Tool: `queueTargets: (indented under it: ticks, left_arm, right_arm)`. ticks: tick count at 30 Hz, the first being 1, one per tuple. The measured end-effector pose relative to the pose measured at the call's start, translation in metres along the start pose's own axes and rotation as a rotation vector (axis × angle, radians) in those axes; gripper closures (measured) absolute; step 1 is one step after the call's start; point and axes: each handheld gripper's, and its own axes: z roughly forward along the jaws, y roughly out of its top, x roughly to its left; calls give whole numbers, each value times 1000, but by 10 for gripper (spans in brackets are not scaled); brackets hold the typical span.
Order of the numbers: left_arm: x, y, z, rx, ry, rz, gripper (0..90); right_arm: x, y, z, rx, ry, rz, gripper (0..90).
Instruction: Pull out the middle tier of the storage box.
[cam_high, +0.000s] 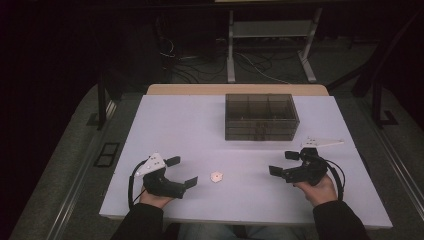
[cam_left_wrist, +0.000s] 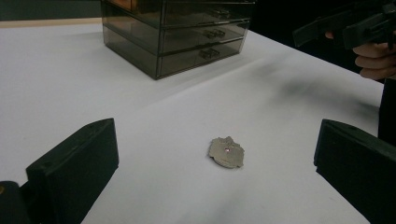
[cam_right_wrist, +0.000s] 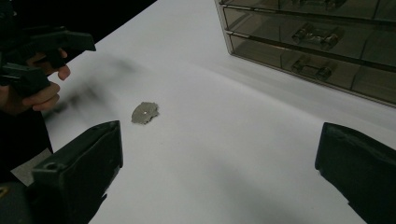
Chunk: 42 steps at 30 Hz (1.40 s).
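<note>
Small silver badge-like piece (cam_high: 216, 176) lies flat on the white table (cam_high: 200, 125), near edge, roughly centre, between the two grippers. Left gripper (cam_high: 181, 171) sits just left of it, jaws spread wide, empty; the nearer jaw tip is close to the piece but not touching. In the left gripper view the piece (cam_left_wrist: 226, 151) lies on bare table ahead of and between the two black jaws, nearer the right jaw, apart from both. Right gripper (cam_high: 284, 162) is farther off on the right, jaws also spread, holding nothing, well apart from the piece. In the right gripper view the piece (cam_right_wrist: 144, 113) lies ahead and left, just beyond the left jaw tip, outside the gap.

Smoky transparent drawer box (cam_high: 261, 117) stands at the far middle of the table, well apart from the piece and both grippers. Drawers look closed with small metal handles; contents too dark to make out.

Hard to tell: the piece's exact shape and markings; it reads as a flat irregular silver thing with a tiny reddish dot in the middle, nothing more. Lighting is dim and the room beyond the table is mostly black. Each gripper view cuts its own jaws off at the bottom and sides. The other hand (cam_right_wrist: 32, 98) appears at upper left in the right gripper view, partly cropped. Forearms are cut off at the bottom of the high view.
</note>
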Motion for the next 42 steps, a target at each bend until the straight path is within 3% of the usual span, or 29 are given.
queueTargets:
  ticks: [6, 11, 16, 23, 30, 34, 42]
  left_arm:
    - [0, 0, 0, -1, -2, 1, 0]
    - [0, 0, 0, -1, -4, 1, 0]
    - [0, 0, 1, 1, -5, 4, 0]
    - [0, 0, 1, 0, -7, 2, 0]
    - [0, 0, 1, 0, -10, 4, 0]
    - [0, 0, 1, 1, -10, 4, 0]
    - [0, 0, 1, 1, -13, 4, 0]
  right_arm:
    - [-2, 3, 6, -17, 30, 39, 4]
    - [-6, 7, 10, -47, 92, 130, 4]
    - [-10, 10, 14, -53, 118, 194, 4]
    - [-14, 10, 23, -44, 109, 250, 4]
    - [-17, 11, 32, -67, 114, 282, 3]
    - [-20, 12, 37, -81, 135, 331, 4]
    - [-29, 14, 45, -95, 128, 382, 3]
